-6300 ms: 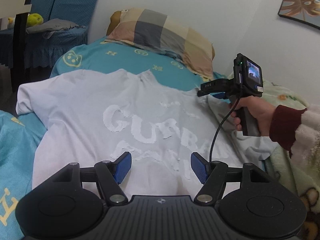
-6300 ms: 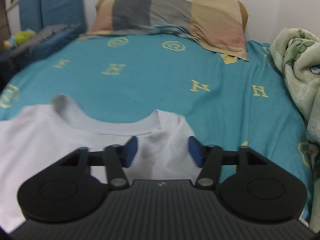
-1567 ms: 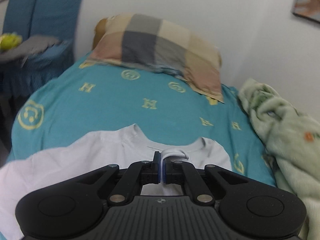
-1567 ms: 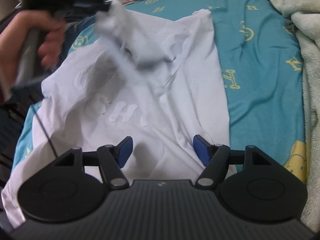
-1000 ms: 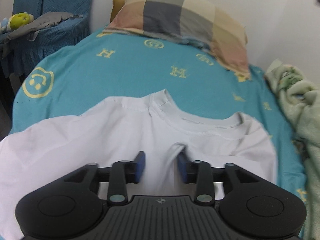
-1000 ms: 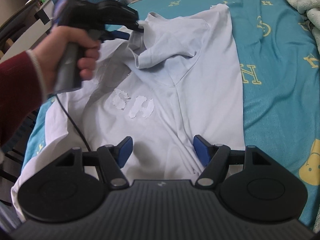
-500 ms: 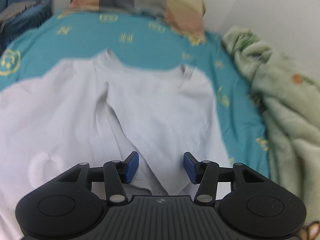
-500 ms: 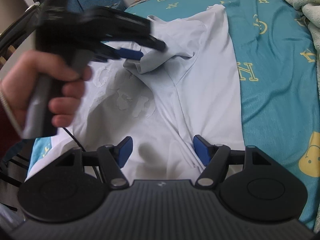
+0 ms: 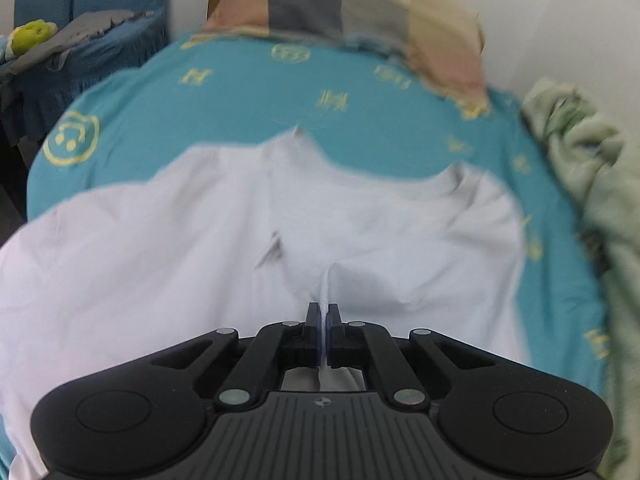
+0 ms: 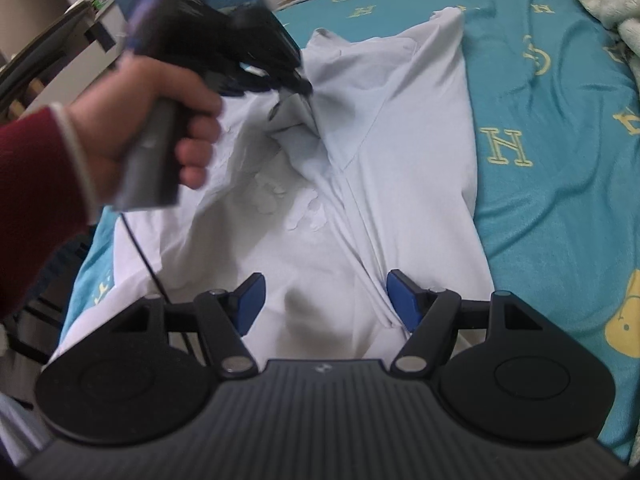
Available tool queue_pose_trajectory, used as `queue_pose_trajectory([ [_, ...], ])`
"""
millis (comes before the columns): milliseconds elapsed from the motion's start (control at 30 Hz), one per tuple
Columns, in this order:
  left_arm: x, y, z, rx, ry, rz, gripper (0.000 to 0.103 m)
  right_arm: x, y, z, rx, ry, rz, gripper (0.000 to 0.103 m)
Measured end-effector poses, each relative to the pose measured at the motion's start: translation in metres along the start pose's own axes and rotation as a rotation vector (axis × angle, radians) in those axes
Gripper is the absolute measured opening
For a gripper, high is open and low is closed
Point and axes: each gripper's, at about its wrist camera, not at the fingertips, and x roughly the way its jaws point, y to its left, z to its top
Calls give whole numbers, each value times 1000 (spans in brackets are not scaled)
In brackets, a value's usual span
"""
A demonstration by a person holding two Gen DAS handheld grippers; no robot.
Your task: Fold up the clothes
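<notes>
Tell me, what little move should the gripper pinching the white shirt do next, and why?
Probably the left gripper should carry its pinch across and lay it flat. Its jaws are shut on a fold of the white T-shirt, which looks lifted and wrinkled there, while the right side already lies folded over. The right gripper hovers open near the hem.

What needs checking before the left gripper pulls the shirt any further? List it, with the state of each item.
1. Left gripper shut on the white T-shirt: ok, fabric is pinched between its fingers.
2. Right gripper open: ok, it holds nothing.
3. Right side of the shirt folded inward: ok, a straight edge runs along the blue bedsheet.
4. Shirt lying smooth: not ok, wrinkles bunch around the pinch.
5. Which part is pinched, a sleeve or the body: cannot tell, blurred.
6. Green blanket off the shirt: ok.
</notes>
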Motion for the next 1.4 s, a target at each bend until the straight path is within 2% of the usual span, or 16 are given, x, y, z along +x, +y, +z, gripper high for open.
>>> queue_pose_trajectory([
  [100,-6,7,-11,-33,-34,-33,7,-3,0,0,-4,-5,5,70],
  [133,-13,8,-14,-38,-56,-44,16,-7,-1,-1,-7,-16,13,70],
  [200,-33,8,-21,-32,-77,-40,25,-16,-2,-3,-12,-38,28,70],
  [400,-119,13,-44,-60,-136,-86,37,-72,-5,-7,-12,-145,38,69],
  [500,-167,6,-78,-46,-154,-131,43,-102,-5,-12,-16,-199,26,69],
  [533,-181,1,-93,-43,-158,-154,48,-114,-4,-15,-21,-218,11,69],
  [600,-204,-11,-125,-53,-131,-225,48,-131,-11,-24,2,-250,-7,69],
  [733,-232,-47,-188,-62,-62,-374,46,-165,-23,-43,48,-315,-43,69],
  [833,-240,-86,-233,22,-18,-433,46,-191,-32,-57,82,-363,-70,69],
  [933,-236,-127,-269,134,27,-451,46,-217,-42,-71,117,-411,-98,69],
  [1033,-221,-159,-292,224,80,-411,45,-215,-62,-72,197,-405,-73,70],
  [1233,-183,-184,-311,245,168,-401,46,-202,-83,-74,281,-376,-20,70],
  [1267,-181,-184,-313,255,166,-393,44,-197,-84,-72,283,-363,-18,70],
  [1300,-179,-185,-315,264,164,-386,30,-195,-85,-73,284,-356,-15,70],
  [1333,-176,-185,-317,273,161,-378,4,-193,-85,-73,285,-349,-11,70],
  [1400,-181,-179,-316,258,164,-390,1,-193,-86,-74,283,-349,-4,70],
])
